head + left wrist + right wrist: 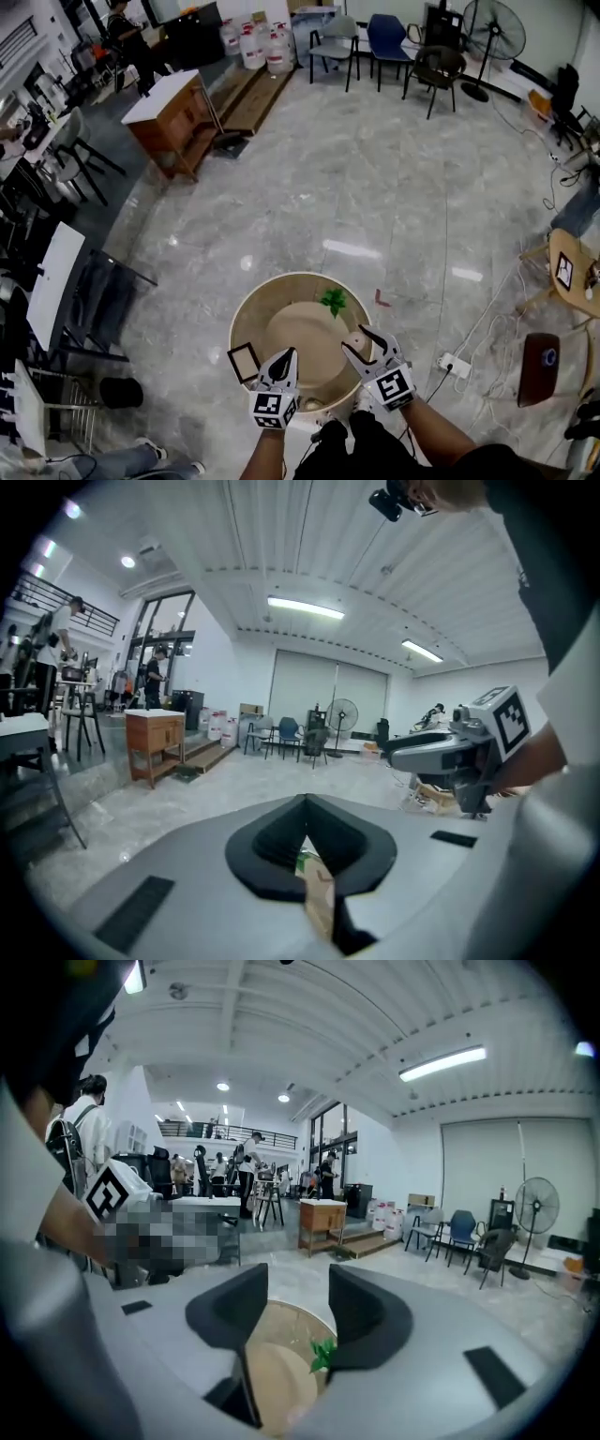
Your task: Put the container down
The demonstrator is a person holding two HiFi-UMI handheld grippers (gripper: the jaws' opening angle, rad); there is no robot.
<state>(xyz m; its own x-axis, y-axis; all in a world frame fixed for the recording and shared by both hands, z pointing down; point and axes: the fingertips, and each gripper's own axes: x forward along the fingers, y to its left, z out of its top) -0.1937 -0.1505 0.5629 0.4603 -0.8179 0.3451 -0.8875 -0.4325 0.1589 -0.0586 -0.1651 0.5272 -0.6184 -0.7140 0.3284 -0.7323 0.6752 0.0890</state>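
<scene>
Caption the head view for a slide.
Left hand-held gripper and right hand-held gripper at the near rim of a tan container, grey floor around.

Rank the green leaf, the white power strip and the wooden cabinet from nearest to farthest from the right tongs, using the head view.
1. Green leaf, inside the container, just ahead of the right tongs.
2. White power strip, on the floor to their right.
3. Wooden cabinet, far off at the upper left.
</scene>
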